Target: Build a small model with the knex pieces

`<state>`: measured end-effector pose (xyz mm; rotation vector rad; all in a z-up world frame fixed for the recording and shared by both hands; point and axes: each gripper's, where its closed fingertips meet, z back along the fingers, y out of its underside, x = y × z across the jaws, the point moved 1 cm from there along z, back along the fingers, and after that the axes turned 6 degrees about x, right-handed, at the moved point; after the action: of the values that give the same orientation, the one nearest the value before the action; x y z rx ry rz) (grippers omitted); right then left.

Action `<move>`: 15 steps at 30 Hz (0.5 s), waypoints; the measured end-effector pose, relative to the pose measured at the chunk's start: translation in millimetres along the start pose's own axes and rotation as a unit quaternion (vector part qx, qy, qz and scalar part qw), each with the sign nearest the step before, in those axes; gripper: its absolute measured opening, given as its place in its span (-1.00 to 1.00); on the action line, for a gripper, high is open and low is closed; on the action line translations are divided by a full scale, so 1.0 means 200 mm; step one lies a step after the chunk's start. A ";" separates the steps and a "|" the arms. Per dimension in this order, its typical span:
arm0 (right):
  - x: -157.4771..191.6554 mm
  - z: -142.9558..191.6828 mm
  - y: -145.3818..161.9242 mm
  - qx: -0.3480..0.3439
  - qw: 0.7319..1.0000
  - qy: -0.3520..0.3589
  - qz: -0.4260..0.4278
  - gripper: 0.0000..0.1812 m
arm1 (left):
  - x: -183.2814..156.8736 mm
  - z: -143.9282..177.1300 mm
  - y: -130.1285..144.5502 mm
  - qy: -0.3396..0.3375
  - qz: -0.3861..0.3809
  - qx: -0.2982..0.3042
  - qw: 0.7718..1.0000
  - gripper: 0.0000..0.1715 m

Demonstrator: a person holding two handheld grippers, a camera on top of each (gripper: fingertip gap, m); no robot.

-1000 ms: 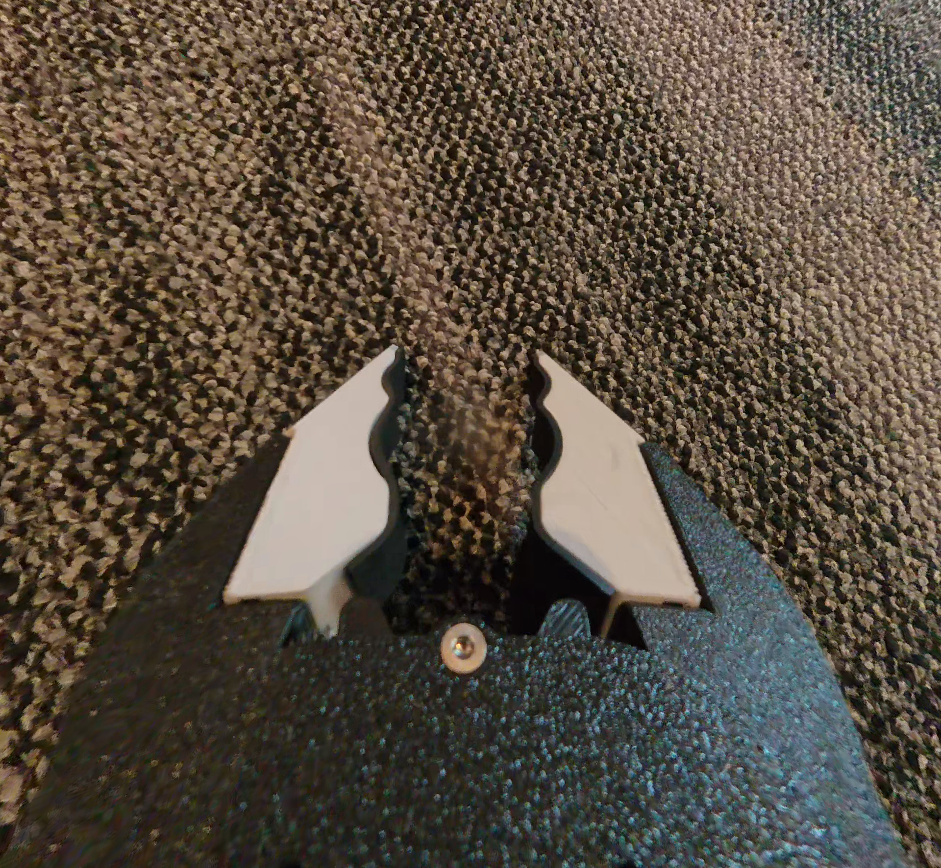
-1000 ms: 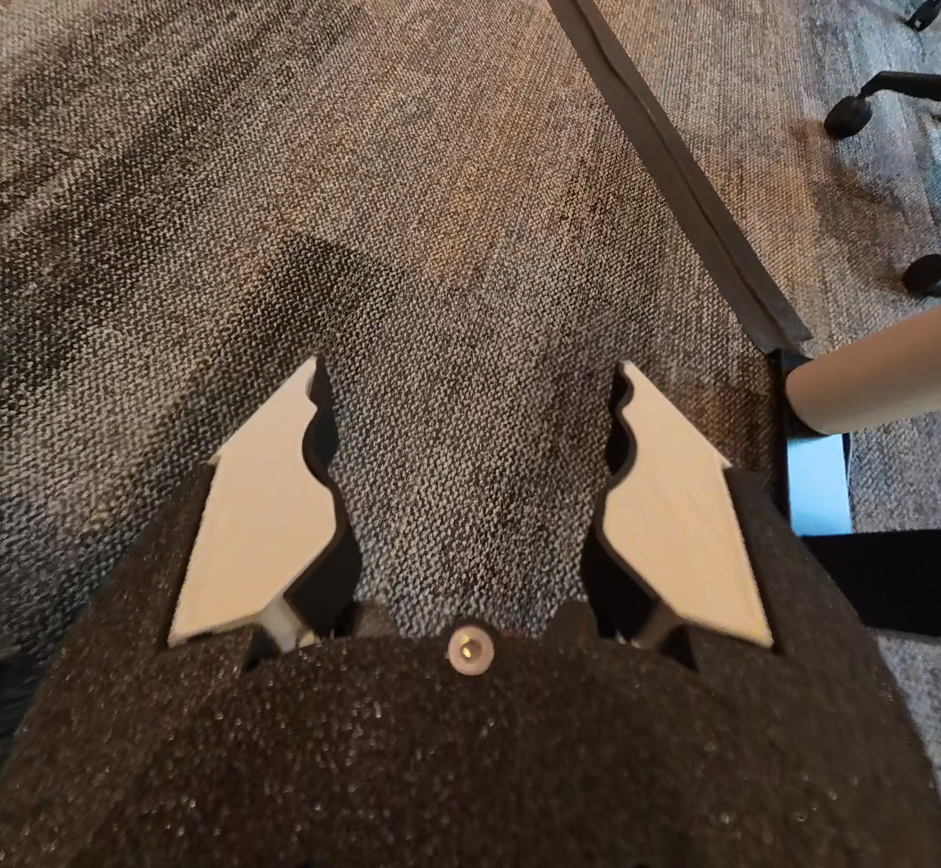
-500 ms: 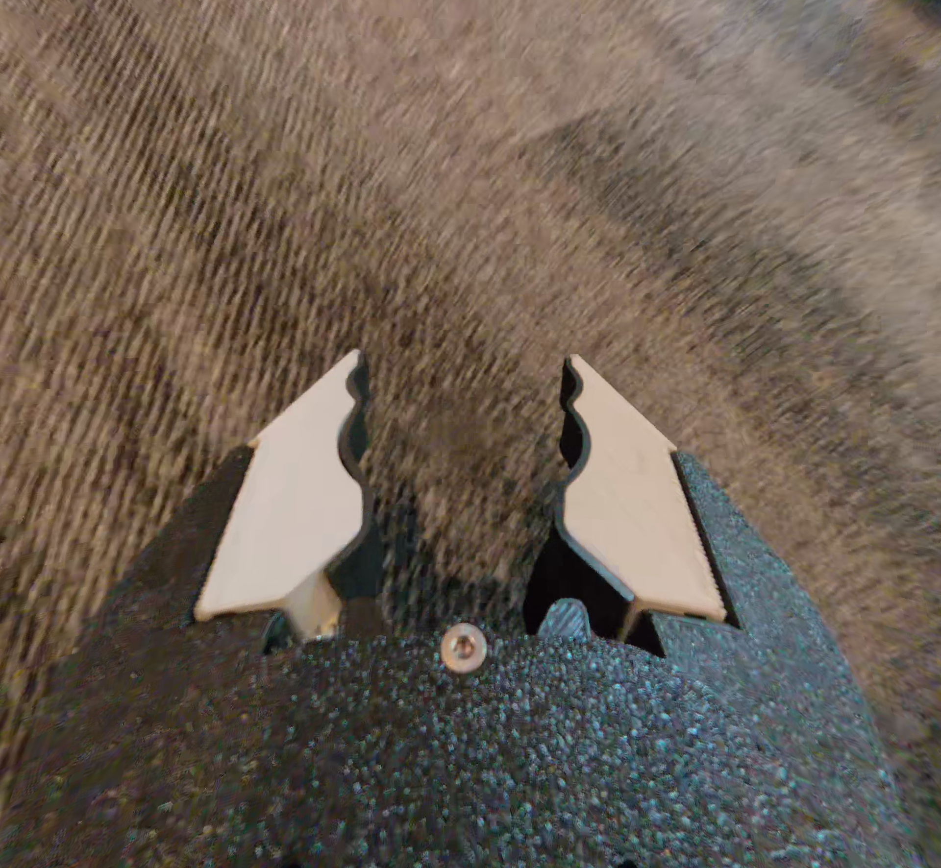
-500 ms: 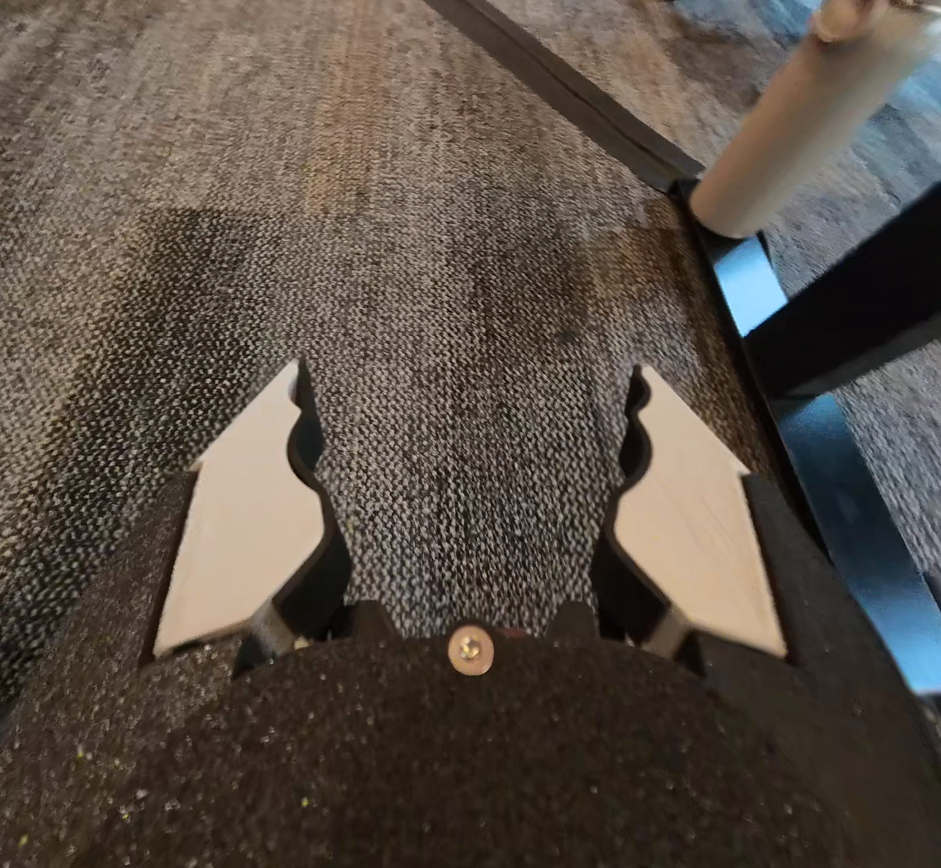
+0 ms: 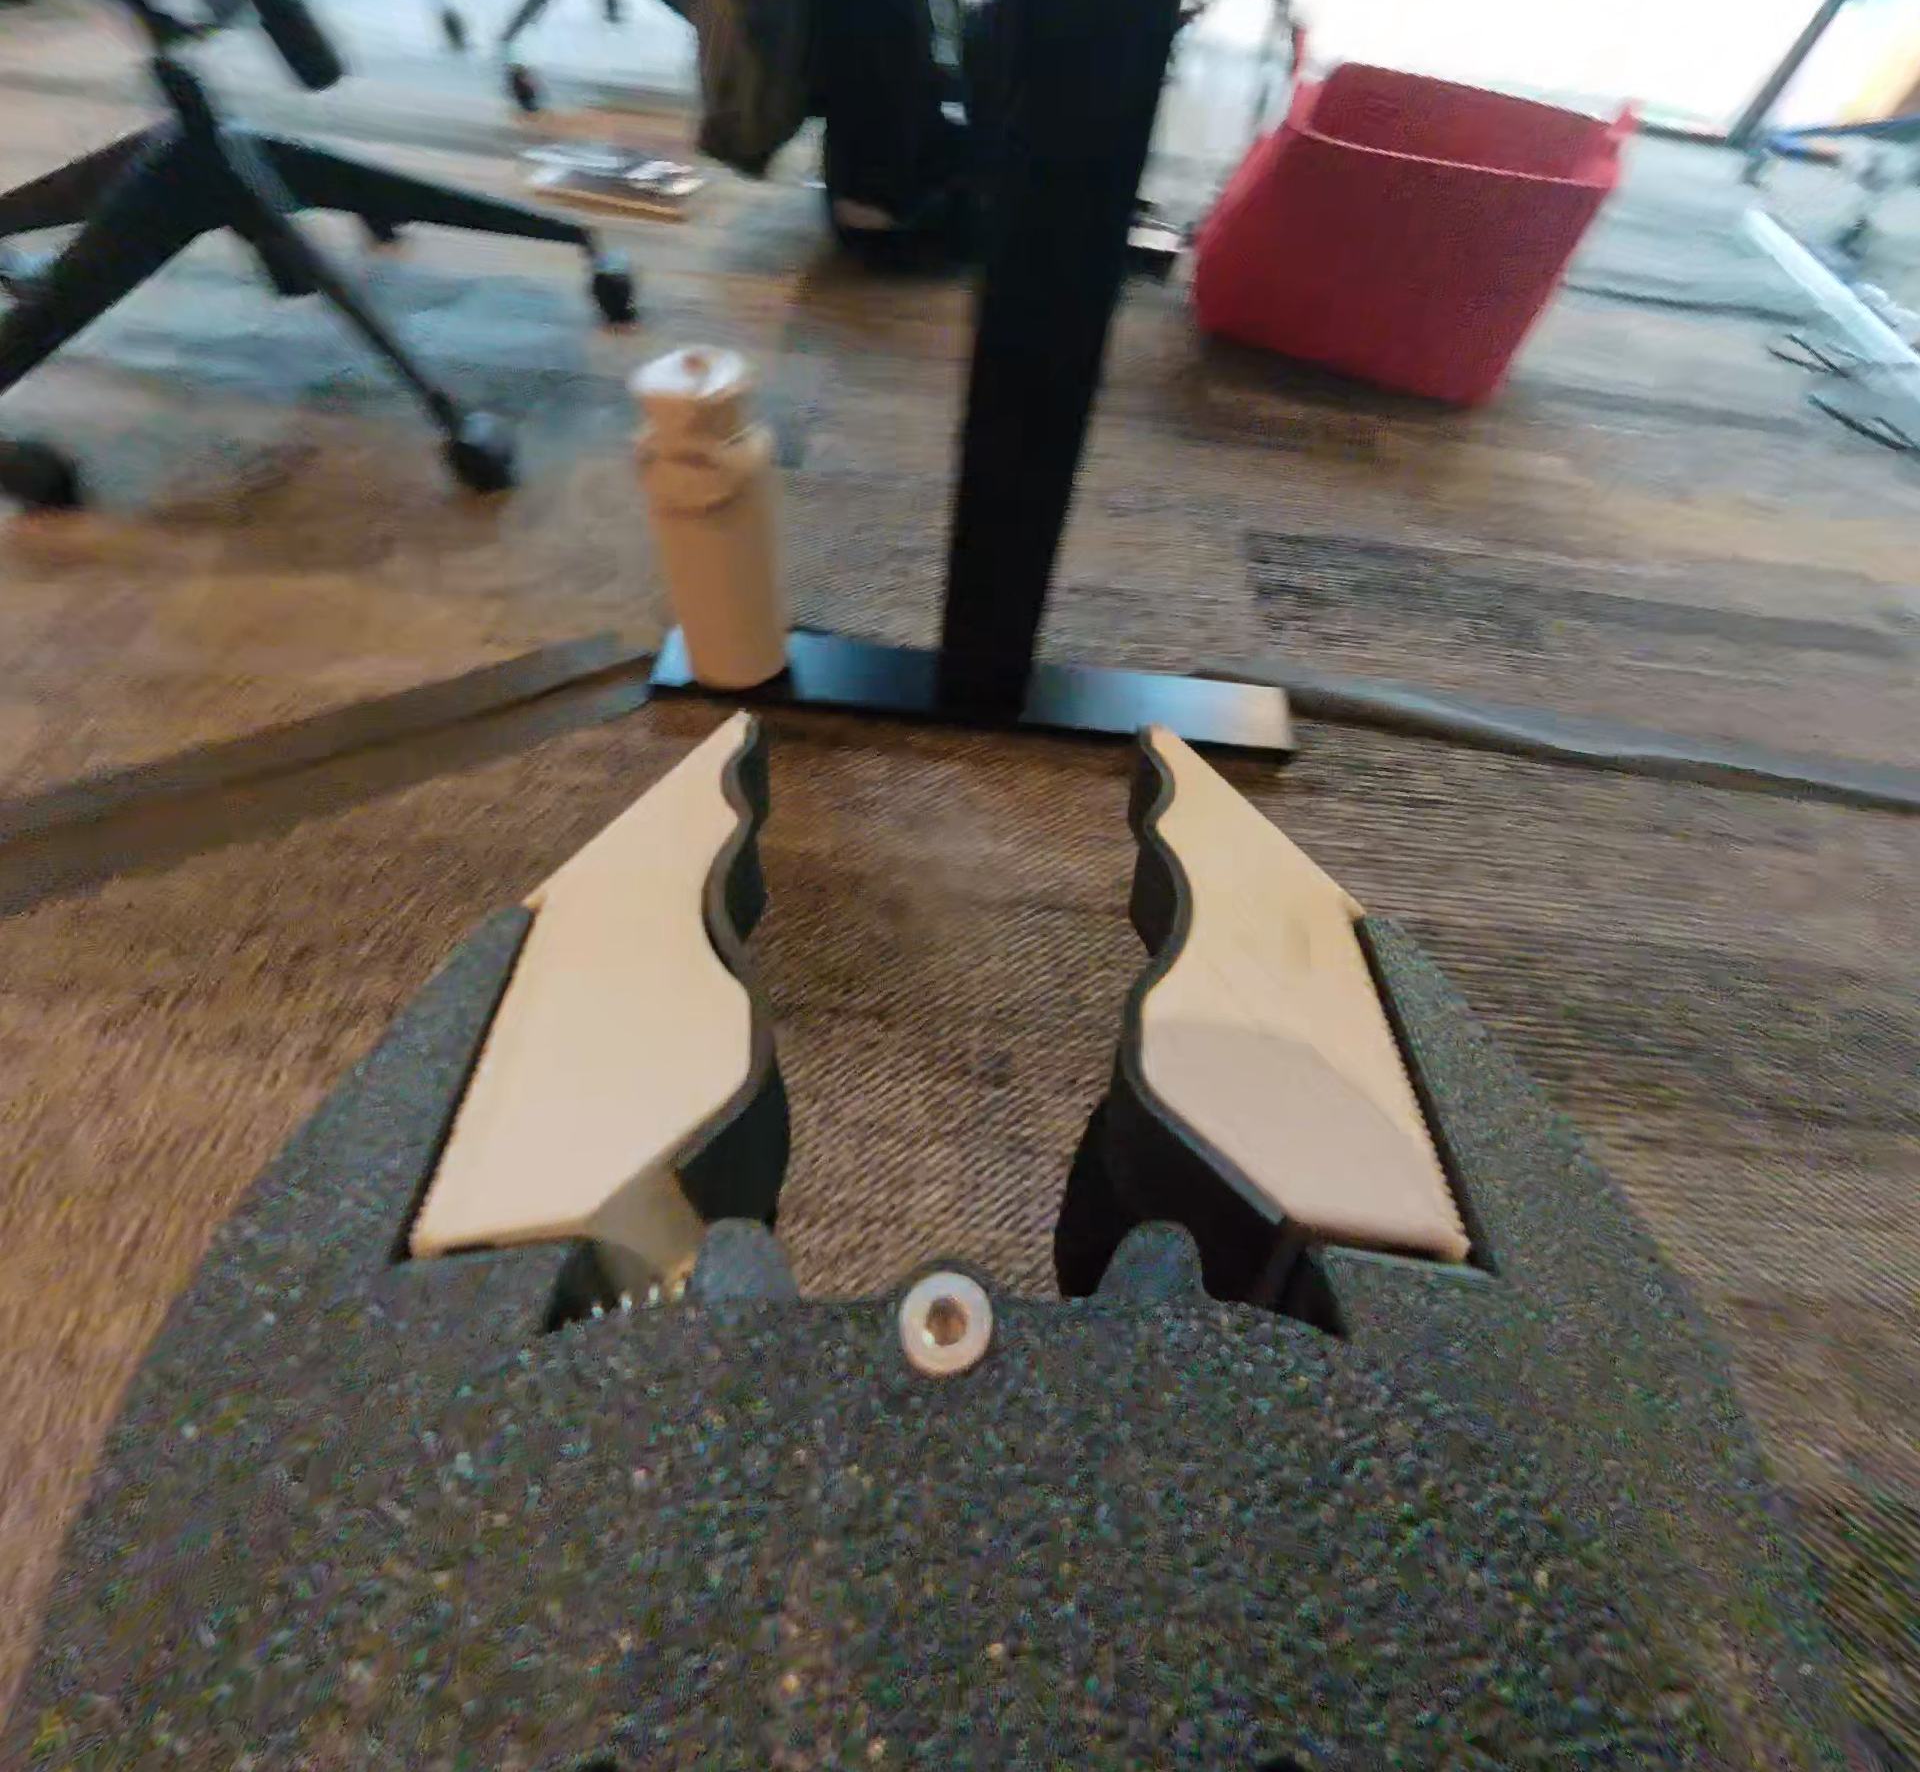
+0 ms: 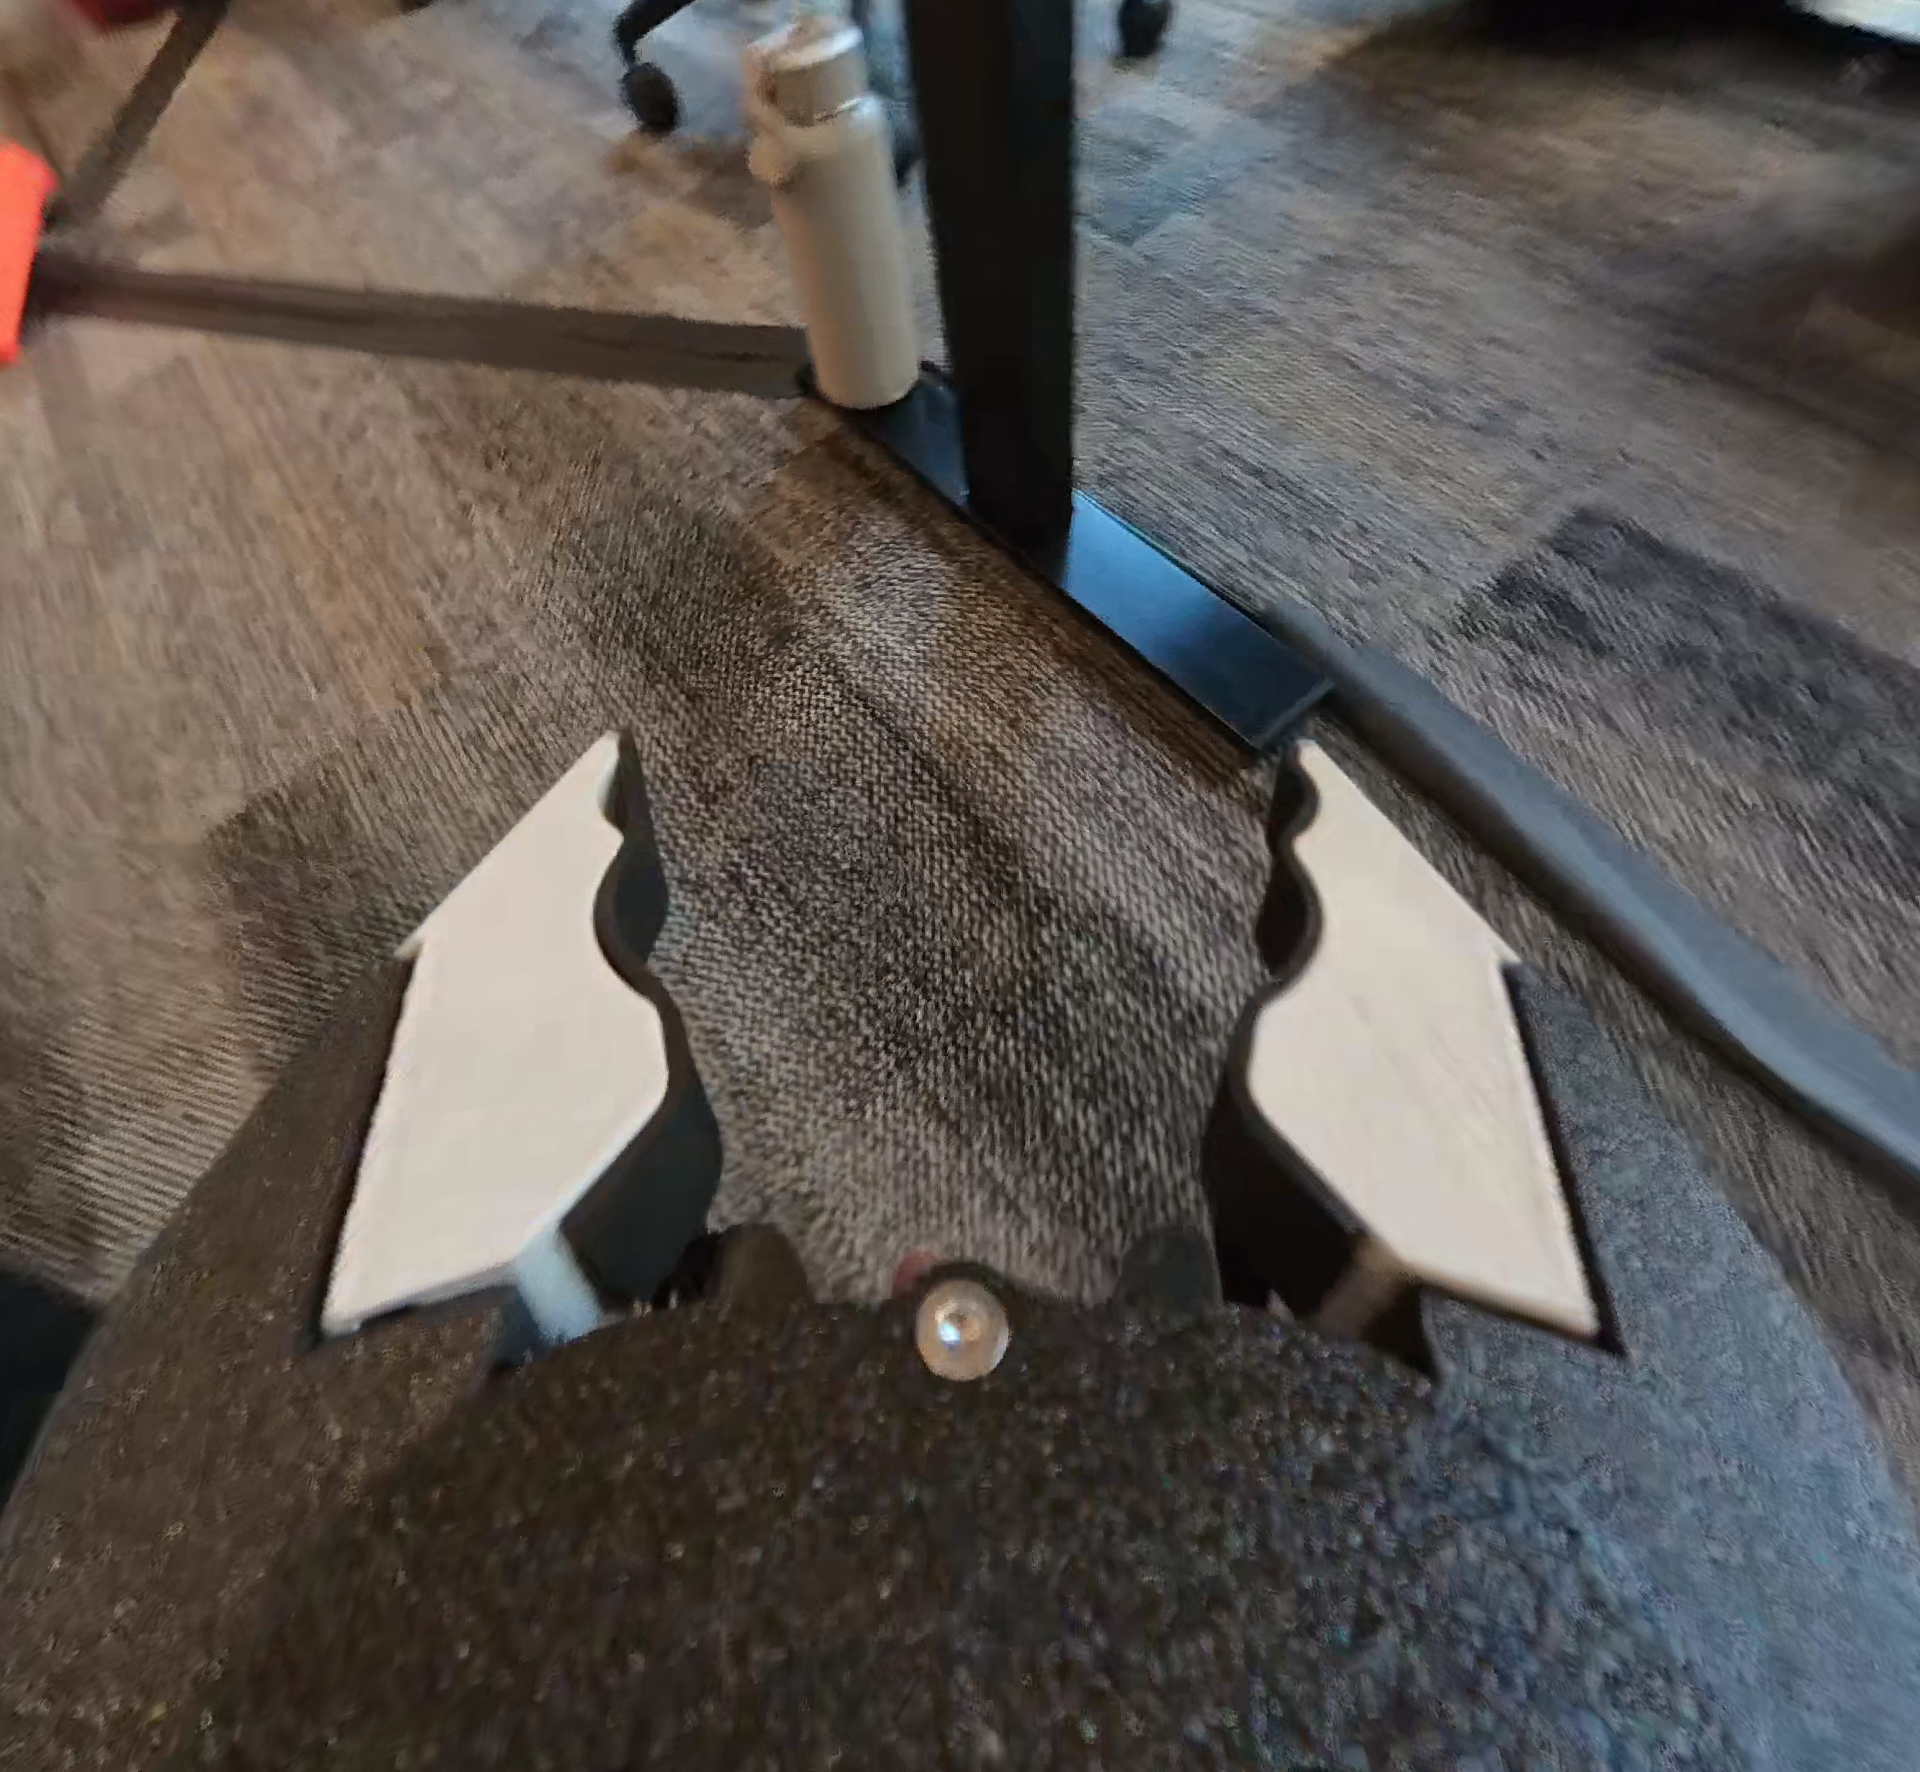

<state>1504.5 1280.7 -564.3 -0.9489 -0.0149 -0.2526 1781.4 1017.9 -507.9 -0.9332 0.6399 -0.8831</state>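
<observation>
Here left tool (image 5: 945,746) and right tool (image 6: 956,766) agape, empty; pale upright bottle (image 5: 712,527) ahead

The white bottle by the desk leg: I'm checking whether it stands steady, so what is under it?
The white bottle stands upright on one end of the desk leg's flat black foot, on carpet. Its underside is hidden.

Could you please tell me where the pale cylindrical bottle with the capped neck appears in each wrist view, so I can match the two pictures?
Left wrist view: the pale cylindrical bottle stands upright left of centre, beyond the open left gripper.
Right wrist view: the bottle is in the upper middle, leaning in the picture, beyond the open right gripper.
Shared landmark: the black desk leg just right of the bottle, on its flat black foot.
</observation>
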 end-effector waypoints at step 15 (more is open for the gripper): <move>-0.78 2.04 -0.73 0.016 0.942 0.221 -0.252 0.32 | -2.64 0.04 -1.59 0.442 -0.105 0.135 0.881 -0.16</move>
<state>1361.7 1560.4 -226.8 -0.8263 0.1527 -0.9356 1410.4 1377.9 -174.0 -0.2993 1.1638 -1.5722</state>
